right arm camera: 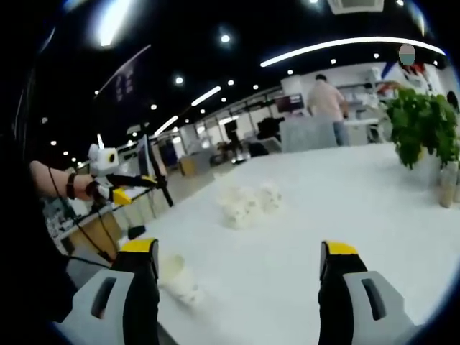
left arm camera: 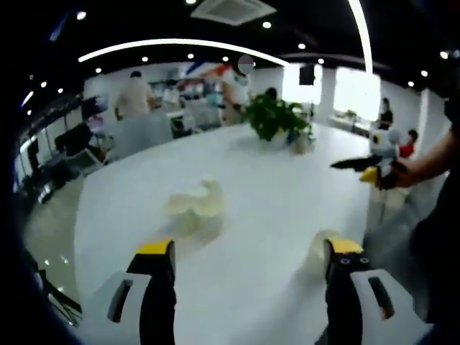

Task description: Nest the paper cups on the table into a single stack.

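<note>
Left gripper spread wide, empty; right gripper likewise. Paper cups clustered mid-table, one stray cup near right edge. Judged light, thin-walled, crushable: best pinched gently at rim.

Several blurred paper cups, exact number unclear; one potted plant.

Both my views sit low over the white tabletop, looking along my jaws from its near edge. They share the cup cluster and potted plant.
</note>
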A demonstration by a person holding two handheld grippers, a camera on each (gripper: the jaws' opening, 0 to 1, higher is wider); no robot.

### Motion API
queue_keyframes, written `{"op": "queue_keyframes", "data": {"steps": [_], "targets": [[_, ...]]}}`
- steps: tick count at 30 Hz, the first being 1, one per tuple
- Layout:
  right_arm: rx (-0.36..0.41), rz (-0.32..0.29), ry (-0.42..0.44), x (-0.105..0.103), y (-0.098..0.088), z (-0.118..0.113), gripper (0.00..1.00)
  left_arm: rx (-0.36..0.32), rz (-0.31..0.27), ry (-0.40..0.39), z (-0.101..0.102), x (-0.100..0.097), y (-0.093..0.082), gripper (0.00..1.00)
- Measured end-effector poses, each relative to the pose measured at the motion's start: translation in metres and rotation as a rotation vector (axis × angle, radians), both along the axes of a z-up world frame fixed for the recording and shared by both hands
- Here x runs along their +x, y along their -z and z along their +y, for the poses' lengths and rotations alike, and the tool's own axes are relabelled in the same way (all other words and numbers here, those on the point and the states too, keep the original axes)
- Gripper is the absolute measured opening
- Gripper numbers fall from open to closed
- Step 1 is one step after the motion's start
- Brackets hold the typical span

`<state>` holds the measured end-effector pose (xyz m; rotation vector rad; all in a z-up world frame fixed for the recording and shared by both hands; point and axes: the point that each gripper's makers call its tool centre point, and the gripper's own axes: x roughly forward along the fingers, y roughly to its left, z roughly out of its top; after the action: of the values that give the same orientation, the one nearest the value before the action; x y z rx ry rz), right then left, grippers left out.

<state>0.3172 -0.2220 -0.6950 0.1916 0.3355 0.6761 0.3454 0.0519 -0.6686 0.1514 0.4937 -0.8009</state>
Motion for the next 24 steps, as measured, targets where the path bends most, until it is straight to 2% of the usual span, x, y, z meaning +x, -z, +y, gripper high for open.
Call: {"op": "queue_keyframes", "data": {"steps": [2,5,9,12,20,24], "targets": [[-0.001,0.000,-0.002,0.001,0.000,0.001,0.91,0.004,-0.017,-0.021,0.005,0.001,0.001,0.95],[0.006,0.002,-0.003,0.003,-0.002,0.003,0.93,-0.007,-0.006,-0.039,0.009,0.000,0.003,1.00],[0.014,-0.005,0.002,0.008,-0.005,0.006,0.95,-0.040,-0.025,-0.054,0.012,-0.001,-0.002,1.00],[0.017,-0.002,-0.008,0.011,-0.006,0.012,0.95,-0.040,-0.027,-0.059,0.014,-0.001,-0.003,1.00],[0.023,-0.002,-0.047,0.020,-0.014,0.027,0.97,-0.023,-0.035,-0.055,0.014,0.002,-0.001,1.00],[0.012,-0.023,-0.076,0.032,-0.023,0.036,0.97,0.019,-0.064,-0.039,0.011,0.003,0.002,1.00]]}}
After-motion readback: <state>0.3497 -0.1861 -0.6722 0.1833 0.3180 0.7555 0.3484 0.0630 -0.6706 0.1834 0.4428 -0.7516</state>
